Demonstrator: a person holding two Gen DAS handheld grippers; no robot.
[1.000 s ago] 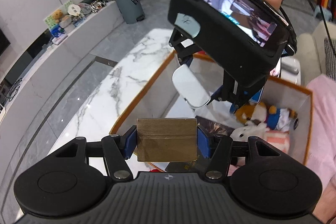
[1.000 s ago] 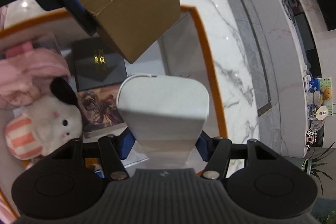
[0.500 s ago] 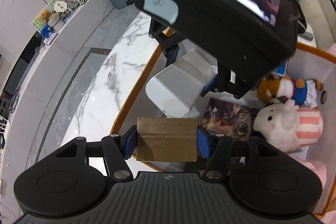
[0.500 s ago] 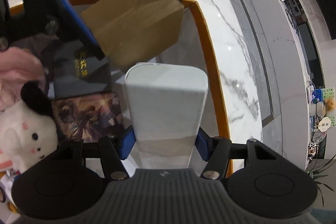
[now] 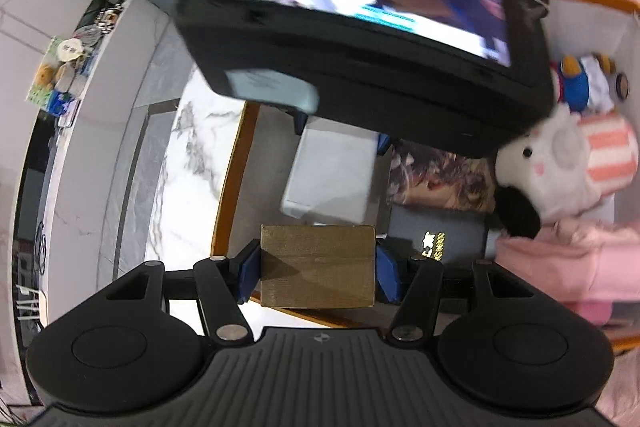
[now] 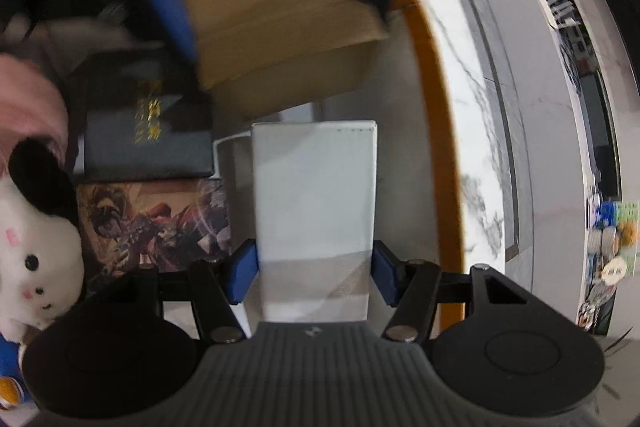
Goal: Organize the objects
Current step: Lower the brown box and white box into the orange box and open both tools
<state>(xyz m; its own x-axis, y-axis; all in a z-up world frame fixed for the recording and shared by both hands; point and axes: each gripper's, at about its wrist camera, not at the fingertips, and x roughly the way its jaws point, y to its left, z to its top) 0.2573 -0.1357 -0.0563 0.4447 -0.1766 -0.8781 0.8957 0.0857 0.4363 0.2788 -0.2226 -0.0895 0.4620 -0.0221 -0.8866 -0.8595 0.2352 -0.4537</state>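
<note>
My left gripper [image 5: 318, 267] is shut on a brown cardboard box [image 5: 318, 265], held over the near corner of an orange-rimmed storage box [image 5: 226, 187]. My right gripper [image 6: 314, 269] is shut on a white box [image 6: 316, 187] and holds it down inside the storage box [image 6: 434, 75] along its wall. In the right wrist view the brown box [image 6: 288, 35] and the left gripper's blue fingers [image 6: 166, 7] hang just beyond the white box. In the left wrist view the right gripper's black body [image 5: 360, 19] fills the top, with the white box [image 5: 332, 175] under it.
Inside the storage box lie a dark box with gold lettering [image 6: 148, 131], an illustrated box [image 6: 160, 223], a white plush [image 5: 560, 163], a blue and brown plush [image 5: 580, 83] and pink cloth [image 5: 568, 259]. The storage box stands on a white marble table [image 5: 188, 179].
Both grippers have dropped lower into the storage box. The white box has turned flat-on and sunk beside the wall. The brown box has come closer to it.
</note>
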